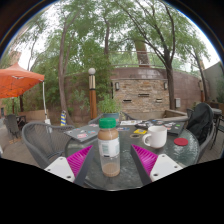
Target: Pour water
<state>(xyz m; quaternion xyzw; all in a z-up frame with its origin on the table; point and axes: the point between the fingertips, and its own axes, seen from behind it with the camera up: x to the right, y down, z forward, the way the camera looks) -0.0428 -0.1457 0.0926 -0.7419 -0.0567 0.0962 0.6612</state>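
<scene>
**Two fingers flank a bottle on a patio table**

Two pink-padded fingers (80,160) of the gripper (110,160) stand spread wide, with a bottle (109,147) between them. The bottle stands upright on a round glass-topped table (150,178); it has a green cap, a pale label and brownish contents. Whether the pads actually touch its sides cannot be told; it seems to rest on the table with the fingers about it.

Just to the right of the bottle and slightly beyond it stands a white cup (156,137), upright, near the right finger's tip. Further right on the table lies a small red item (181,142). A yellow object (139,131) lies beyond the cup. Dark metal chairs (38,145) ring the table. Behind are a stone wall (142,92), tall trees (100,35), and an orange umbrella (17,79) off to the left.
</scene>
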